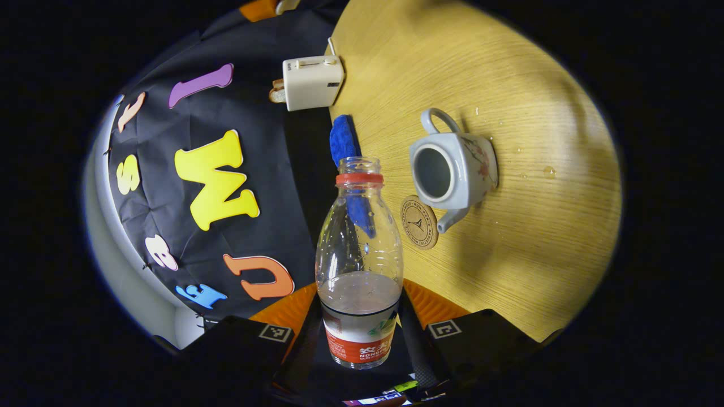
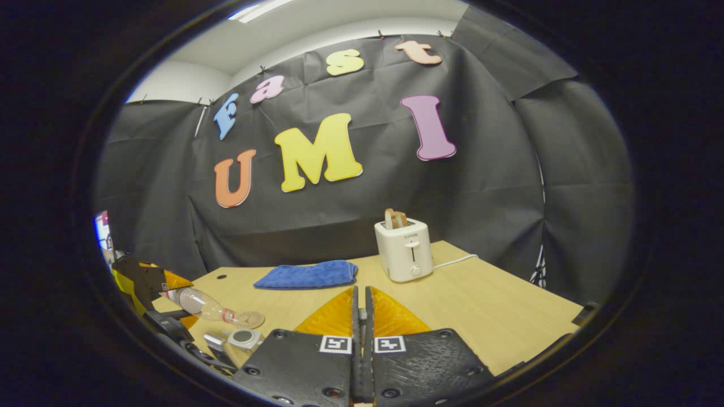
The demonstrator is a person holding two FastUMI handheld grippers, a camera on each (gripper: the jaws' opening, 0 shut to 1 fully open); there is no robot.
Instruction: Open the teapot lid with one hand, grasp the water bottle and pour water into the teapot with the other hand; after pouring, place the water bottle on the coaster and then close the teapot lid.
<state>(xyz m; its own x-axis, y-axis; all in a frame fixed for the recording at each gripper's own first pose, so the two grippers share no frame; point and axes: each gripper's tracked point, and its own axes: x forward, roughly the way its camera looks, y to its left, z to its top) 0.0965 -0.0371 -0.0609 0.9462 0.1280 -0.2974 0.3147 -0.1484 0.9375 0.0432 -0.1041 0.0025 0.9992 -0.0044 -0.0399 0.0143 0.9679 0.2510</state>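
Gripping: the left gripper point(image 1: 360, 333) held the water bottle point(image 1: 359, 265), one finger pressed on each side of its labelled lower part.
Bottle state: the cap was off, a red ring sat around the open neck, and water filled only the lower part of the clear body.
Bottle pose: in the right gripper view the bottle point(image 2: 199, 305) lay tilted, neck pointing towards the teapot point(image 2: 243, 338), held up off the table.
Left gripper from afar: in the right gripper view the left gripper point(image 2: 153, 302) showed at the far left edge, just behind the teapot.
Right jaws: the right gripper point(image 2: 361, 316) had its two fingers closed together with only a thin slit between them; nothing was seen between them.
Teapot: it stood on the wooden table point(image 1: 526, 226) with its round mouth open and no lid on it point(image 1: 452, 169).
Teapot parts: the handle pointed towards the toaster point(image 1: 311, 82), the spout towards the coaster point(image 1: 419, 222).
Coaster: round, brown, lying flat just beside the teapot's spout, nothing resting on it.
Cloth: a blue cloth point(image 2: 308, 275) lay folded near the table's back edge, well apart from the teapot.
Toaster: white, with toast in its slots point(image 2: 404, 250), near the table's back edge beside the cloth.
Drops: a few water drops point(image 1: 547, 171) lay on the table near the teapot.
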